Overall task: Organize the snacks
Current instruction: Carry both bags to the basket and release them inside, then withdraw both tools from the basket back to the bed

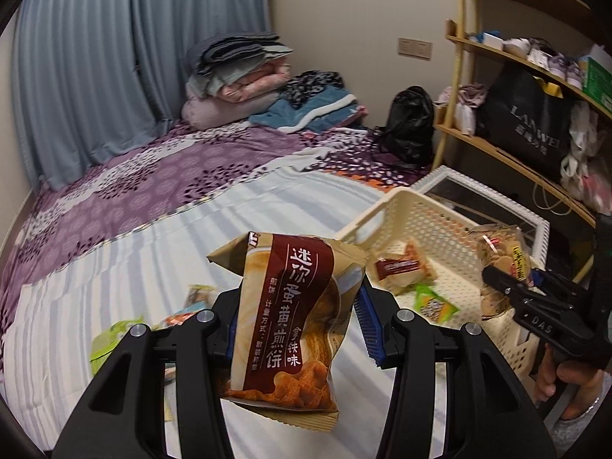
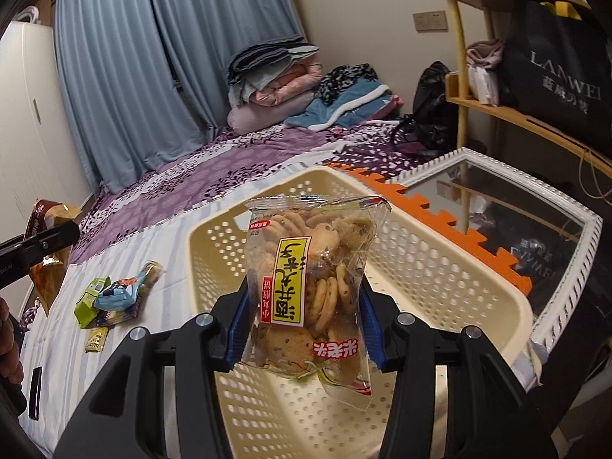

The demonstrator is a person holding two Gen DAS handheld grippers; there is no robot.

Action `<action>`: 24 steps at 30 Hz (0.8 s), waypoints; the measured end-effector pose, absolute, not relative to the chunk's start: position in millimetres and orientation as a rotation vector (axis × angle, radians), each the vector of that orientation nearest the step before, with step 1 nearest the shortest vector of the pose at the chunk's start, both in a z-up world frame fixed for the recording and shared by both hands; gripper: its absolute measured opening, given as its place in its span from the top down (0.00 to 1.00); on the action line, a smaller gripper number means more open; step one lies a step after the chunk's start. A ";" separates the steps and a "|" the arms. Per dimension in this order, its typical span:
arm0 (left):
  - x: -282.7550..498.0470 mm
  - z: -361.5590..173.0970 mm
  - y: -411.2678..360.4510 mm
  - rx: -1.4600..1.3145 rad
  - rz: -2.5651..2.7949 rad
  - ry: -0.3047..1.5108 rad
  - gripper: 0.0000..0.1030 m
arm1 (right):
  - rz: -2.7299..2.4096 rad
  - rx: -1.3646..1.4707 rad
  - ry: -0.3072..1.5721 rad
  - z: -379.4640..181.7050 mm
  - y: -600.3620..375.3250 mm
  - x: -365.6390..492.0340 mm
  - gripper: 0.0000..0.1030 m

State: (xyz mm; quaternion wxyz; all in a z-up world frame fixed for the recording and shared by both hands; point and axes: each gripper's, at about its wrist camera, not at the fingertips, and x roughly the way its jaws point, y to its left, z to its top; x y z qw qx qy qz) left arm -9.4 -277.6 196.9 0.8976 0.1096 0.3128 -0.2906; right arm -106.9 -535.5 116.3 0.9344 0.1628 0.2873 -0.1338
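Note:
My left gripper point(image 1: 294, 329) is shut on a brown and tan pancake snack bag point(image 1: 290, 317) and holds it above the striped bed sheet, left of the cream perforated basket point(image 1: 417, 222). My right gripper point(image 2: 302, 325) is shut on a clear bag of small cookies point(image 2: 313, 279) and holds it over the basket point(image 2: 440, 267). The right gripper with its cookie bag also shows in the left wrist view point(image 1: 512, 287), over the basket's right side. Two wrapped snacks point(image 1: 405, 271) lie inside the basket. The left gripper's bag shows at the left edge of the right wrist view point(image 2: 46, 244).
Several small snack packets point(image 2: 111, 298) lie on the striped sheet left of the basket. A white-framed mirror point(image 2: 508, 206) lies right of the basket. A wooden shelf point(image 1: 535, 88) stands on the right. Folded bedding point(image 1: 244, 80) is piled at the far end of the bed.

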 end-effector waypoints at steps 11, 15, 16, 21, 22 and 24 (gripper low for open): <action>-21.5 208.8 -363.6 0.262 -0.782 0.617 0.52 | -0.349 0.344 0.553 117.5 -561.1 -128.0 0.38; -24.4 209.4 -383.4 0.262 -0.828 0.622 0.52 | -0.365 0.347 0.554 117.4 -565.7 -131.0 0.38; -24.8 209.2 -388.3 0.260 -0.841 0.626 0.52 | -0.369 0.348 0.554 116.8 -566.7 -131.5 0.38; -26.1 207.0 -405.6 0.259 -0.882 0.639 0.40 | -0.374 0.349 0.557 115.5 -568.9 -131.1 0.38; -25.8 206.4 -407.0 0.256 -0.882 0.641 0.19 | -0.374 0.348 0.558 115.2 -569.4 -130.9 0.37; -27.1 206.7 -406.1 0.237 -0.868 0.623 0.05 | -0.376 0.343 0.559 115.2 -567.8 -131.1 0.37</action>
